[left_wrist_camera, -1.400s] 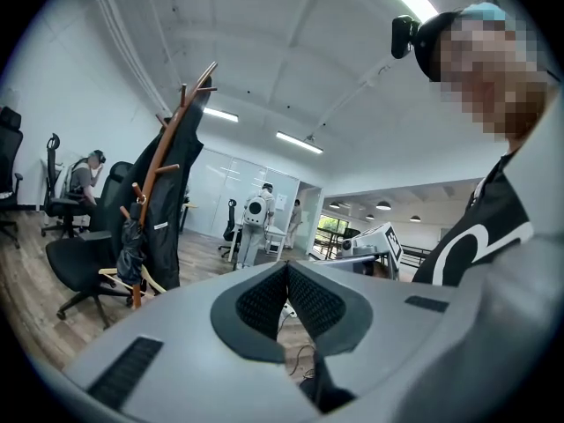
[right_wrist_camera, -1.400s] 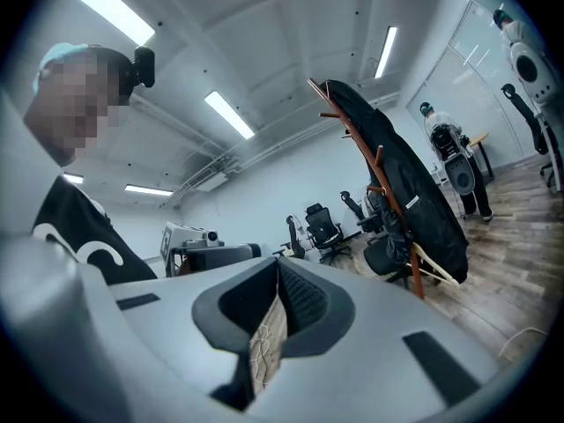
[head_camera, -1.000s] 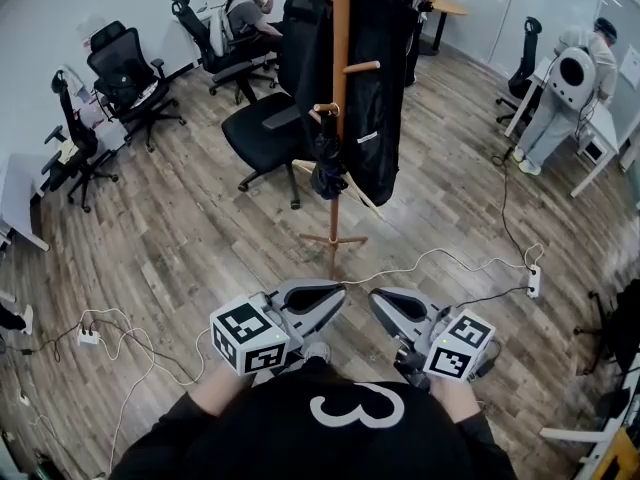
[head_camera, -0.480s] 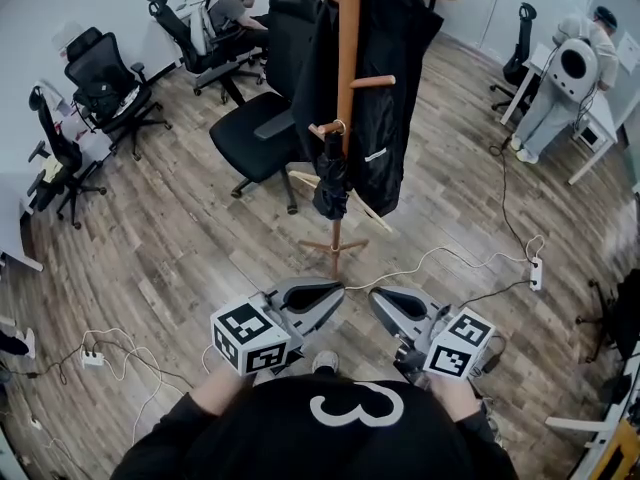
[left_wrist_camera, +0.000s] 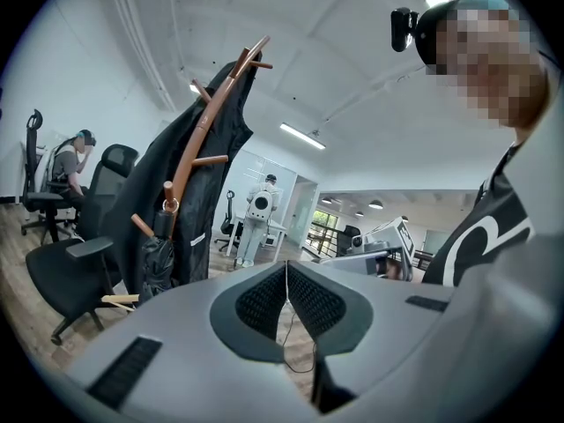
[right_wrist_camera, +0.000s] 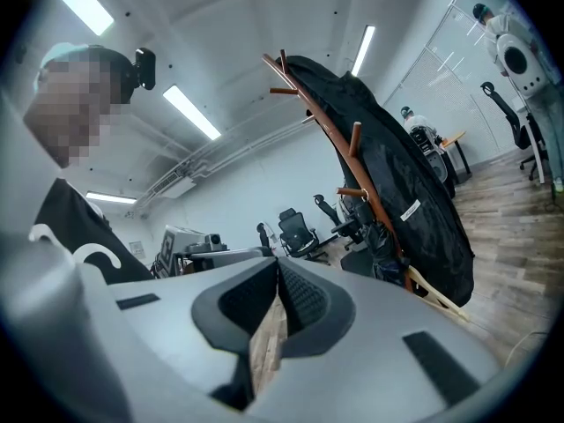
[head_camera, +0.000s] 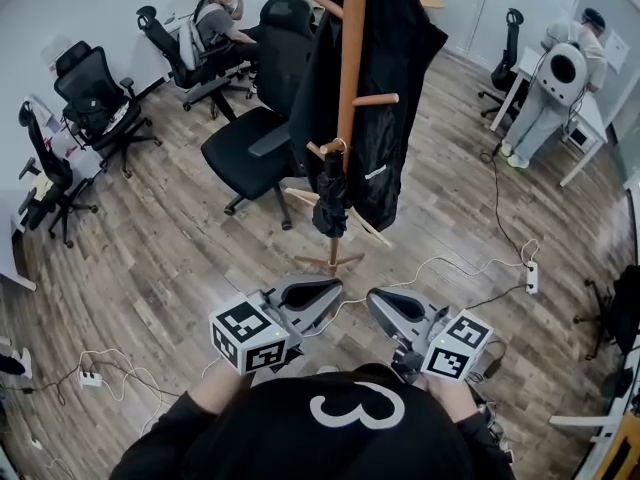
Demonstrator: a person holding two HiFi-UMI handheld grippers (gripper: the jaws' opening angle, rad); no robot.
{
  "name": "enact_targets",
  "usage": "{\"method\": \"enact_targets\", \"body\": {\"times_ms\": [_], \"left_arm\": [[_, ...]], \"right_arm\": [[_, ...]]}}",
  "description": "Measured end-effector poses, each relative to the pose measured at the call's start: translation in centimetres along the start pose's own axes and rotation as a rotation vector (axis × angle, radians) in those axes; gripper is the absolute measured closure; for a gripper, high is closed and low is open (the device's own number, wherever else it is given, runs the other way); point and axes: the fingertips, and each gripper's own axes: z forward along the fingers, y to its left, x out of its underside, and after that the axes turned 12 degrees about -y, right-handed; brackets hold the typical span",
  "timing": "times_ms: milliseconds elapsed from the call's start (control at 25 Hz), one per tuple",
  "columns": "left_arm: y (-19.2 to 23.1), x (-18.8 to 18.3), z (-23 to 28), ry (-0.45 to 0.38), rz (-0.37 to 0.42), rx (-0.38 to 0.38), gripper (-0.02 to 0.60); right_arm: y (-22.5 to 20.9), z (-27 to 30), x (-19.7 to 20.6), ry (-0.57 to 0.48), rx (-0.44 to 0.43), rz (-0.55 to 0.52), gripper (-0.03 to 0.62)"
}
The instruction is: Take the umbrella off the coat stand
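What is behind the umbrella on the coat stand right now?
The folded black umbrella hangs against the stand's wooden pole, with a long black coat behind and to its right. The umbrella covers the pole's lower stretch, so that part cannot be seen.

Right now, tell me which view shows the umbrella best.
The head view: the folded black umbrella hangs full length on the coat stand, near the centre of the picture. Both gripper views show it only small and dark beside the coat, off to one side.

Black top, white 3, grey jaws
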Motion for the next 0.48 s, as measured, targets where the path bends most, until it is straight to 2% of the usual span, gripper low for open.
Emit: {"method": "enact_targets", "body": {"times_ms": [280, 480], "left_arm": [[1.7, 0.1, 1.4, 0.007, -0.017, -0.014, 0.563], [3.6, -0.1, 3.3, 0.029, 0.001, -0.044, 0.563]], "right_arm": [[-2.2, 0.5, -0.4, -0.012, 0.007, 0.02, 0.568], [-4.7, 1.3, -1.2, -0.033, -0.008, 0.039, 0.568]]}}
